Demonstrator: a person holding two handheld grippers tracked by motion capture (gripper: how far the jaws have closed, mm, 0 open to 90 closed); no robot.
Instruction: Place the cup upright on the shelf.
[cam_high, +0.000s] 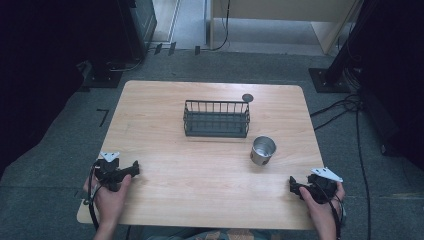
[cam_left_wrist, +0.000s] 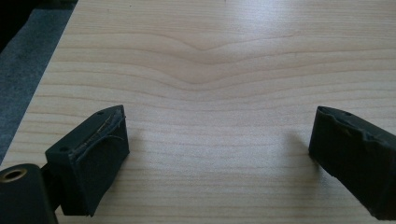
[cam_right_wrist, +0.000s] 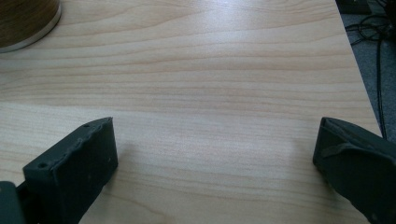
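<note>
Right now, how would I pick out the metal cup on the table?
Start at the wooden table and find the dark wire basket near its middle. The metal cup stands apart from the basket's near right corner: shiny, round, open-topped.

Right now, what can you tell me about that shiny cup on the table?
The metal cup looks like bare silvery steel, round, with an open mouth and nothing visible inside. It seems to lean slightly, though that is hard to judge. It sits on the wooden table, right of the middle, just in front of the dark wire basket, touching neither.
</note>
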